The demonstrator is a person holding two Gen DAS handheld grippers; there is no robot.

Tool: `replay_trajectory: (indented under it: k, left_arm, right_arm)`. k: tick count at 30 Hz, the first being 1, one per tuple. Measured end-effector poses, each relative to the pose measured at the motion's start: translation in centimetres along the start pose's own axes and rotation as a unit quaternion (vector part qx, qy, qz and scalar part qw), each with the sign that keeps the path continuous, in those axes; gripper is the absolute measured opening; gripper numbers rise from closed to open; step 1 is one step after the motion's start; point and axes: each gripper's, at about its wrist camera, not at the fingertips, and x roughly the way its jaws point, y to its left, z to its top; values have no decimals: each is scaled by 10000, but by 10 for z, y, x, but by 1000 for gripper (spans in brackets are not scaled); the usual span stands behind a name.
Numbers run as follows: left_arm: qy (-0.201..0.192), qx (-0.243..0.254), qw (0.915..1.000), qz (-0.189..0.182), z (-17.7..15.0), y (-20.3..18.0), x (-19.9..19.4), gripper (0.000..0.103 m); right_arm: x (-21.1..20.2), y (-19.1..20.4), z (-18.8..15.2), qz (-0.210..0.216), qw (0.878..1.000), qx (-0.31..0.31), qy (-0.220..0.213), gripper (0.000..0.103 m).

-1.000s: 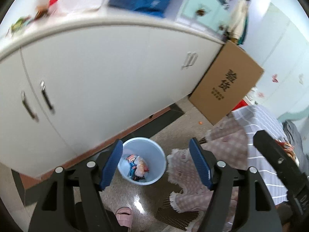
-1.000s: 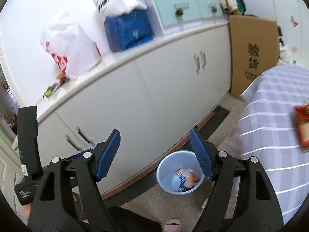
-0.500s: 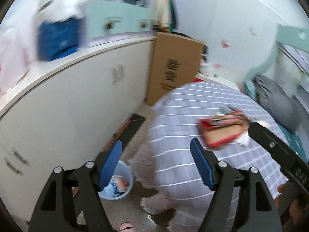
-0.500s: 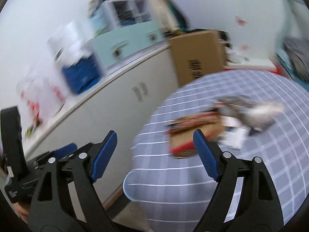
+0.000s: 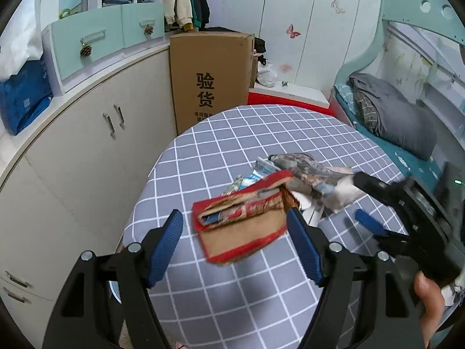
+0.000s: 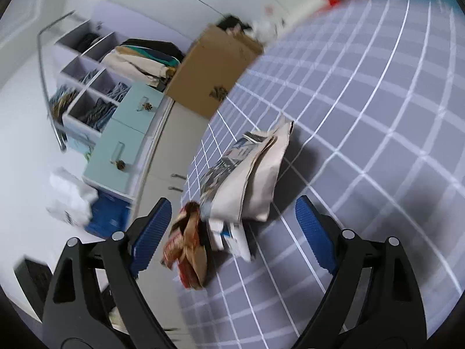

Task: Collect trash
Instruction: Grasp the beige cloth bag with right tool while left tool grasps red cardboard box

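A pile of trash lies on the grey checked tablecloth. Nearest is a flattened red-and-brown carton, behind it a crumpled printed paper bag and small blue-and-white wrappers. My left gripper hangs open just short of the carton, touching nothing. My right gripper comes in from the right beside the paper bag. In the right wrist view, the right gripper is rolled over, its jaws opening. The paper bag, the carton and the wrappers lie ahead between its fingers, untouched.
White cabinets run along the left, with mint drawers and a blue bag on top. A tall cardboard box stands behind the table. A bed with grey bedding is at the right. A hand holds the right gripper.
Both views swung away from the blue bin on the floor by the cabinet to the trash pile on the table. The right gripper rolled over and its jaws spread wider.
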Motion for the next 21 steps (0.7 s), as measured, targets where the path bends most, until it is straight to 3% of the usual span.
replay_trajectory:
  k: [4,6,7,8,10,15,21]
  left_arm:
    - [37,-8,10000,15,10,-6,8,72]
    - [85,-14,10000,12,16,-8,12,72]
    - [89,-31,10000,11,18,-8,14,72]
    - [83,-46,10000,22,21,-8,16,72]
    - [72,-43,10000,15,26,-9,19,72]
    - [148,-92,9998,-60,36,-16,31,72]
    - [429,-83,9988,-235,45,-34,55,72]
  right_arm:
    - [28,2,16,52,9998,-111,122,85]
    - [38,1,21,49,9998,-102,157,42]
    - [41,2,24,81,9996,-161,214,29]
    - [41,4,25,164,9995,-192,205,26]
    - [38,10,27,237,9986,-446,139,22]
    - [12,22,38,298,9931,-1015,-509,20]
    - [-17,36,43,-326,9746,-1804,-1288,20]
